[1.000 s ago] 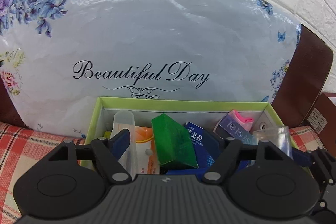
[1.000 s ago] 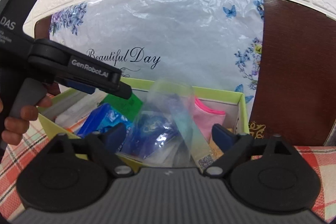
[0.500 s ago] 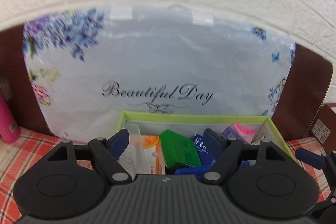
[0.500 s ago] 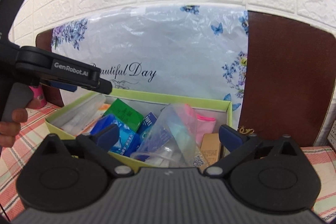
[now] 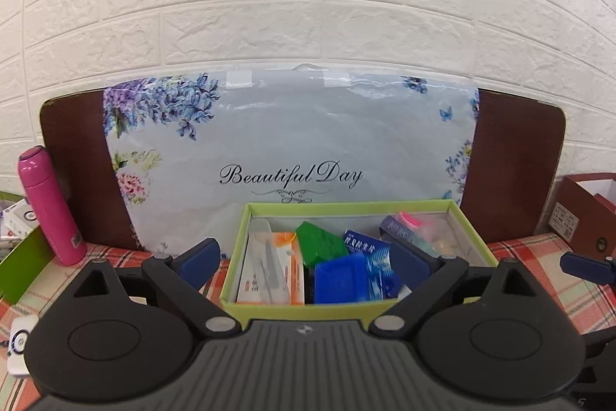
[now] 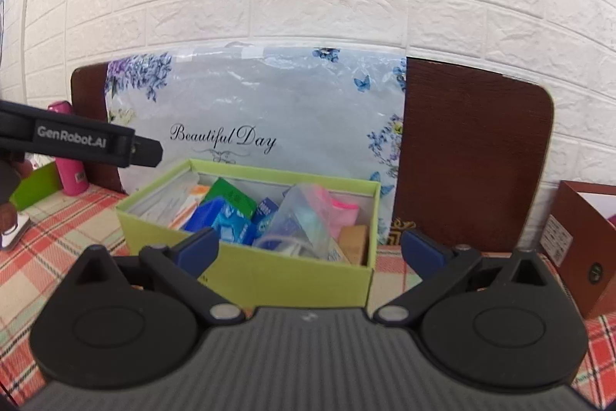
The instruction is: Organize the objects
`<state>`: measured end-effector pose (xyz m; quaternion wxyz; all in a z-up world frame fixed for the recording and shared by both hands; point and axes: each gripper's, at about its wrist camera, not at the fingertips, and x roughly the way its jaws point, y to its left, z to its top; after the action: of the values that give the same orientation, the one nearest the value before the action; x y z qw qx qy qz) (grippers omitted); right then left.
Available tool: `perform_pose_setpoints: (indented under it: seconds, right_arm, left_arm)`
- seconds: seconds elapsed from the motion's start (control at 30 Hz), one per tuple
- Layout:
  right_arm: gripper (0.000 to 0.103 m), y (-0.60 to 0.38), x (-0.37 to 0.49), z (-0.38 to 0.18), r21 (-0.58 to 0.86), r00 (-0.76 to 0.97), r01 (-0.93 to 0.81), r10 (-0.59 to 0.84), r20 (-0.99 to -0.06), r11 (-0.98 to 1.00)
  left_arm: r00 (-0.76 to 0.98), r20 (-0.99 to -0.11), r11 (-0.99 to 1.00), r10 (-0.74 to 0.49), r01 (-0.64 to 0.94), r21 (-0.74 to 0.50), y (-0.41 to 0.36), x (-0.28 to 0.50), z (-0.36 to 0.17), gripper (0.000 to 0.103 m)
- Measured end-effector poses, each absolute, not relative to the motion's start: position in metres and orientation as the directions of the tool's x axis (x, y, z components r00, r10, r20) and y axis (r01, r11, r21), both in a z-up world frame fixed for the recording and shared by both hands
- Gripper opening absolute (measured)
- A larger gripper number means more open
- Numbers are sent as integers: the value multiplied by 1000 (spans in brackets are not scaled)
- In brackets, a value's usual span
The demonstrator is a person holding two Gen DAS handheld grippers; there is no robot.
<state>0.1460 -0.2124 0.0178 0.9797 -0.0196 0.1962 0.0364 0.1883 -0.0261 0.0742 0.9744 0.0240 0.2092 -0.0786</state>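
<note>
A lime green box (image 5: 346,306) (image 6: 246,268) stands on the checked cloth, full of small items: an orange and white pack (image 5: 269,268), a green pack (image 5: 321,247) (image 6: 231,197), blue packs (image 5: 338,280) (image 6: 219,218), a clear plastic bag (image 6: 304,214) and a pink item (image 5: 408,218) (image 6: 344,208). My left gripper (image 5: 306,259) is open and empty, drawn back in front of the box. My right gripper (image 6: 308,247) is open and empty, in front of the box's near right side. The left gripper also shows at the left of the right wrist view (image 6: 100,143).
A floral "Beautiful Day" bag (image 5: 292,156) leans on a brown board (image 6: 473,156) against the white brick wall. A pink bottle (image 5: 52,207) and a green box edge (image 5: 23,264) stand at left. A red-brown box (image 6: 581,245) stands at right. A white device (image 5: 17,349) lies at near left.
Both grippers have pulled back and away from the green box. The clear bag that was between the right fingers now lies in the box, and the right gripper is open and empty.
</note>
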Motion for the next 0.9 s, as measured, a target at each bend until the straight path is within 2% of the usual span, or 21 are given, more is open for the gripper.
perform_pose_setpoints:
  seconds: [0.13, 0.37, 0.9]
  right_arm:
    - [103, -210, 118, 15, -27, 917, -61, 46, -397, 998]
    - [103, -213, 75, 11, 27, 910, -29, 37, -413, 999]
    - [103, -205, 12, 4, 57, 898, 9, 17, -440, 998]
  left_arm:
    - [903, -417, 989, -107, 140, 49, -25, 161, 72, 98]
    - [889, -449, 992, -89, 120, 41, -20, 118, 64, 98]
    - [841, -541, 997, -29, 64, 47, -7, 66, 37, 98]
